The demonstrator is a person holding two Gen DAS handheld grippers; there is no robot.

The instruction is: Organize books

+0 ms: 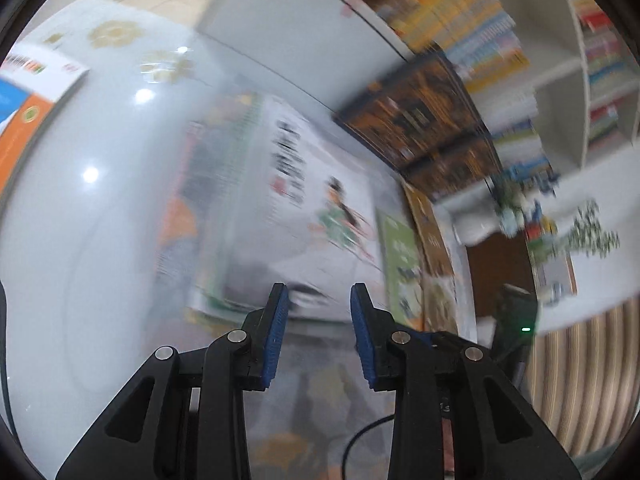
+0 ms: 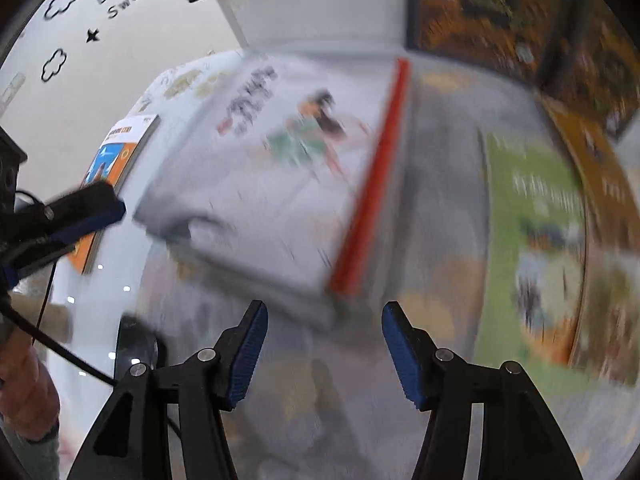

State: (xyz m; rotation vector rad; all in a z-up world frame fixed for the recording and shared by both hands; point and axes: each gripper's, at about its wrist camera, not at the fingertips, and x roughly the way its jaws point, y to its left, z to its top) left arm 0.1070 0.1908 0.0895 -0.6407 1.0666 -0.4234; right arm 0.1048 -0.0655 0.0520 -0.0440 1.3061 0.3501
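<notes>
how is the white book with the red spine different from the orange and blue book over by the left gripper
The white book with the red spine is thick, with a figure in green drawn on its cover; the orange and blue book is thin, with colour blocks. The white one lies mid-table, ahead of the right gripper; the orange one lies near the table's edge, beside the left gripper. Both lie flat on the glossy white table, held by neither gripper.

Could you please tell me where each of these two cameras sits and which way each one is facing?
Left wrist view: on the left gripper, angled down across the glossy white table at the white book; only its own open fingers show.
Right wrist view: on the right gripper, looking steeply down at that white book; its open fingers, the left gripper and a hand show.
Shared: the white book, green book, orange-and-blue book.
</notes>
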